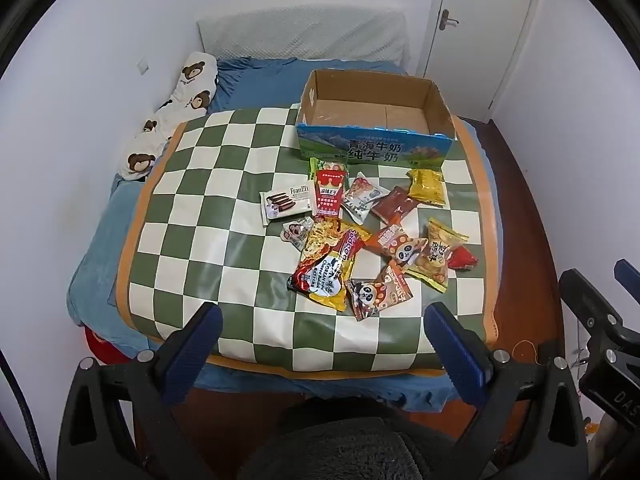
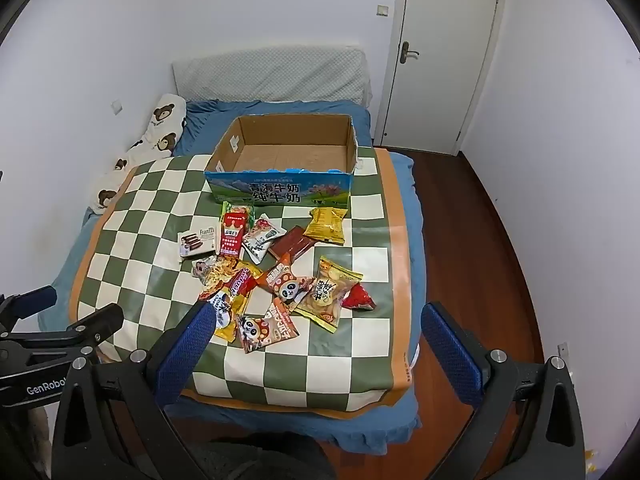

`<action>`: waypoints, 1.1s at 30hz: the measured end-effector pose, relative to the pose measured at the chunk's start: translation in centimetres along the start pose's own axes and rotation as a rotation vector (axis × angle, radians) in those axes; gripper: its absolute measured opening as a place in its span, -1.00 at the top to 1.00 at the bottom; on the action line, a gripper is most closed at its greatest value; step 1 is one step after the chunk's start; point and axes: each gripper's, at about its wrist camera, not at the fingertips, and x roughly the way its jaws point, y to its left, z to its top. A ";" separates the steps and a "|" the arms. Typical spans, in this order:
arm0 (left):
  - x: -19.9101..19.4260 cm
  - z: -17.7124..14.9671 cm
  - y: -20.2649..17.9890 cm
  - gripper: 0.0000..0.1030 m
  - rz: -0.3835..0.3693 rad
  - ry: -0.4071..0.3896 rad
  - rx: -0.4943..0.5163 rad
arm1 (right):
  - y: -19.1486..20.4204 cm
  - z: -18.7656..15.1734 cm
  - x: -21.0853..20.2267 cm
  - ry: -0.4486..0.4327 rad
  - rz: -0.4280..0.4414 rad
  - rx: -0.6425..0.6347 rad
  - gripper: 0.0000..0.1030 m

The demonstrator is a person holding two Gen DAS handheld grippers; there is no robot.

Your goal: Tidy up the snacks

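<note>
Setting: a bed [image 1: 256, 80] with blue sheets, covered by a green-and-cream checkered mat [image 1: 224, 216] with an orange border.
Box: an open cardboard box [image 1: 440, 108] with a blue-green printed front stands on the far part of the mat — nothing shows inside it.
Snacks: a loose pile of snack packets [image 1: 360, 236] lies on the mat just in front of the box; some overlap.
Named packets: a white Franzzi wafer pack [image 1: 285, 201] at the left edge of the pile, a yellow packet [image 1: 427, 186] at the far right, a noodle pack [image 1: 326, 268] and a panda-print packet [image 1: 378, 290] nearest the cameras.
Left tool [image 1: 323, 320]: released, blue-padded fingers spread wide, held above the near edge of the mat — grasping nothing.
Right tool [image 2: 318, 320]: also released, fingers wide apart, hovering over the near side of the pile, touching no packet.
Background: a bear-print pillow [image 2: 160, 136] against the left wall, a white door [image 2: 444, 52] at the back right.
</note>
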 end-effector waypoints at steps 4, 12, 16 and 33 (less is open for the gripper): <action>-0.1 0.0 0.0 -1.00 -0.002 -0.013 0.000 | -0.2 -0.1 -0.1 -0.002 0.011 0.008 -1.00; 0.0 0.0 0.0 -1.00 -0.003 -0.018 0.002 | -0.3 -0.4 -0.4 0.003 0.013 0.006 -1.00; 0.0 -0.1 0.0 -1.00 -0.005 -0.020 0.003 | -0.2 -0.5 -0.5 0.000 0.015 0.009 -1.00; -1.8 0.0 -0.4 -1.00 -0.013 -0.028 0.005 | -0.5 -0.5 -1.4 -0.005 0.017 0.019 -1.00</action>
